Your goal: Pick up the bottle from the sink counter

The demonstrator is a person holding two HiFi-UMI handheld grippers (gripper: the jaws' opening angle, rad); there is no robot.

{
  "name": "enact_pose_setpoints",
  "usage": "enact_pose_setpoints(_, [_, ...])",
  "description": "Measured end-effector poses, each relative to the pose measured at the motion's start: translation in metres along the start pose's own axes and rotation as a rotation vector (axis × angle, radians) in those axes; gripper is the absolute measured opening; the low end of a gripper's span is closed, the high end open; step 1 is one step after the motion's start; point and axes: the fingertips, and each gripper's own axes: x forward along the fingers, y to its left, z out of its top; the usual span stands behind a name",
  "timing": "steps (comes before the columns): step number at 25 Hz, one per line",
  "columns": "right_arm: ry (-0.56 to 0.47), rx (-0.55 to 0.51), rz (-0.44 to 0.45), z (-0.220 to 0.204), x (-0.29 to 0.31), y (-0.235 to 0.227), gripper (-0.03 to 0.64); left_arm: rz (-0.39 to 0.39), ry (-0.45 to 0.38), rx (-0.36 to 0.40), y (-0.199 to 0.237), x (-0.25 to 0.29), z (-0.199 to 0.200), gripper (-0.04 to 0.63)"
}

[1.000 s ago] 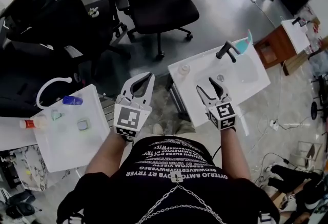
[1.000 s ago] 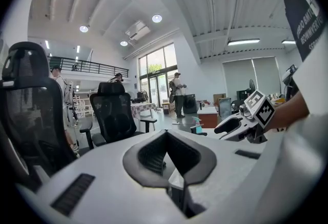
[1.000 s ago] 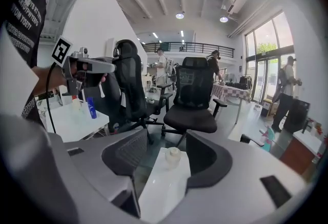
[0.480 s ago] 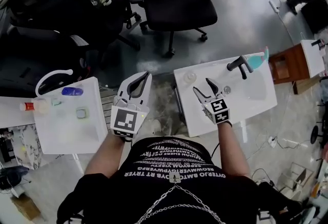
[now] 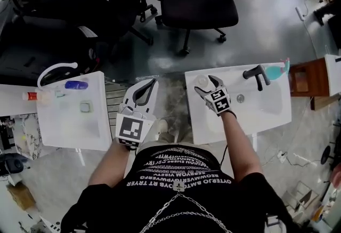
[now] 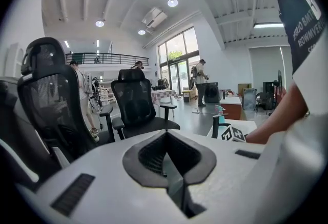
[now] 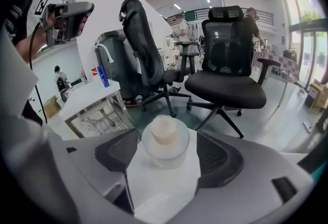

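My right claw [image 7: 167, 135] is smooth, matt grey plastic with darker, finely ribbed, rubbery-looking pads [image 7: 218, 159]. Its jaws are opening with the bottle [image 7: 165, 141] between them. The bottle looks like frosted, translucent plastic under a matt cream cap, though the wide lens softens it, so it could be cloudy glass. It stands on a glossy white table [image 7: 159, 187], smooth like glazed ceramic. My left claw [image 6: 166, 135] has the same matt grey shell and a ribbed black lining. The tap [image 5: 254, 73] is matt black. The chair [image 7: 228, 38] has a black mesh back and a woven cloth seat. The floor [image 5: 266, 29] is polished grey and shows soft reflections.
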Motion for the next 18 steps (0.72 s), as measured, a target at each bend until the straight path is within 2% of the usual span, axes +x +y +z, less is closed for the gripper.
enact_pose_setpoints(8, [0.021, -0.005, -0.034, -0.011, 0.040, -0.004, 0.339, 0.046, 0.052, -0.028, 0.009, -0.014, -0.015, 0.005])
enact_pose_setpoints(13, [0.055, -0.025, -0.054, -0.016, 0.046, -0.004, 0.336, 0.041, 0.045, -0.024, 0.008, -0.022, -0.015, 0.006])
enact_pose_setpoints(18, [0.110, -0.033, -0.012, -0.018, 0.024, 0.010, 0.336, 0.032, 0.016, 0.003, 0.010, -0.035, -0.005, 0.006])
